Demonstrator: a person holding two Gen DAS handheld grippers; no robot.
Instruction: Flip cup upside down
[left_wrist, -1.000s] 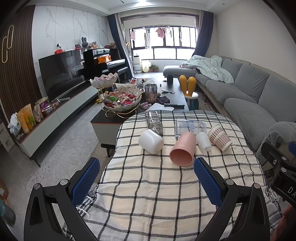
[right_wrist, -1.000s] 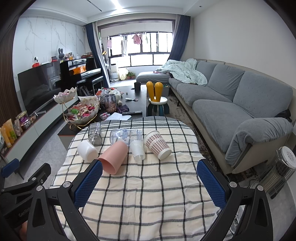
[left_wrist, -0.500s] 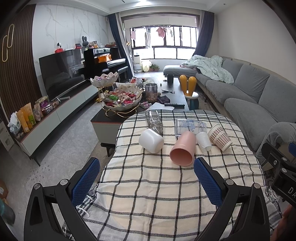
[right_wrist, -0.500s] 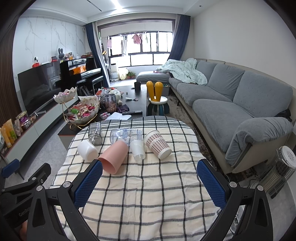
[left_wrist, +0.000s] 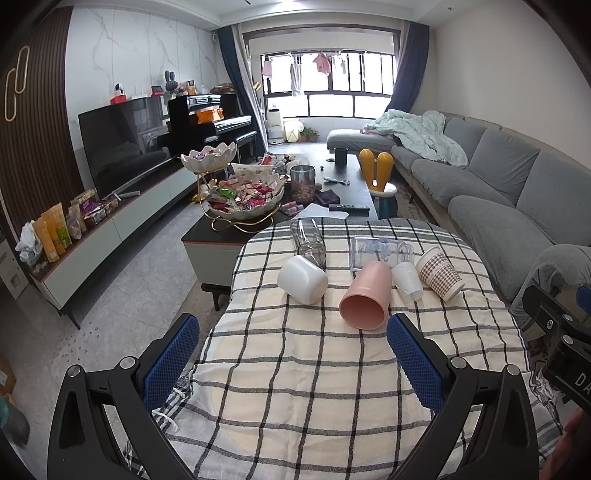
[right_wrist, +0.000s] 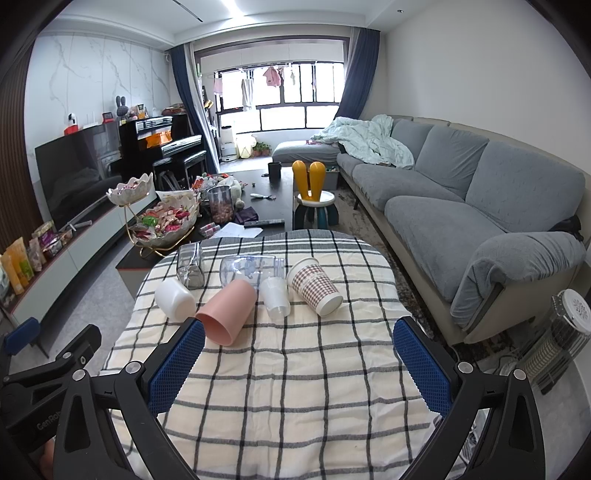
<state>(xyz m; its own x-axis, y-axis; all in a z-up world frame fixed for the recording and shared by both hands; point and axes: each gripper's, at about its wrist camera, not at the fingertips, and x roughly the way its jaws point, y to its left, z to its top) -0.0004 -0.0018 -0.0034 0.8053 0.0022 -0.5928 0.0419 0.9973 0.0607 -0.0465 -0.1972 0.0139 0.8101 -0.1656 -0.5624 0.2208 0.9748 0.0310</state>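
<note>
Cups are laid on their sides in a loose row across the far half of the checked tablecloth, presumably so each can be gripped and turned over: a white cup, a pink cup, a small translucent cup and a checked paper cup, all seemingly empty. Left gripper and right gripper are held wide apart and empty, short of the row.

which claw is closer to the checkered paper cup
Right, I judge. The checkered paper cup lies ahead between the right claw's fingers. From the left claw it sits ahead but off past the right finger.
</note>
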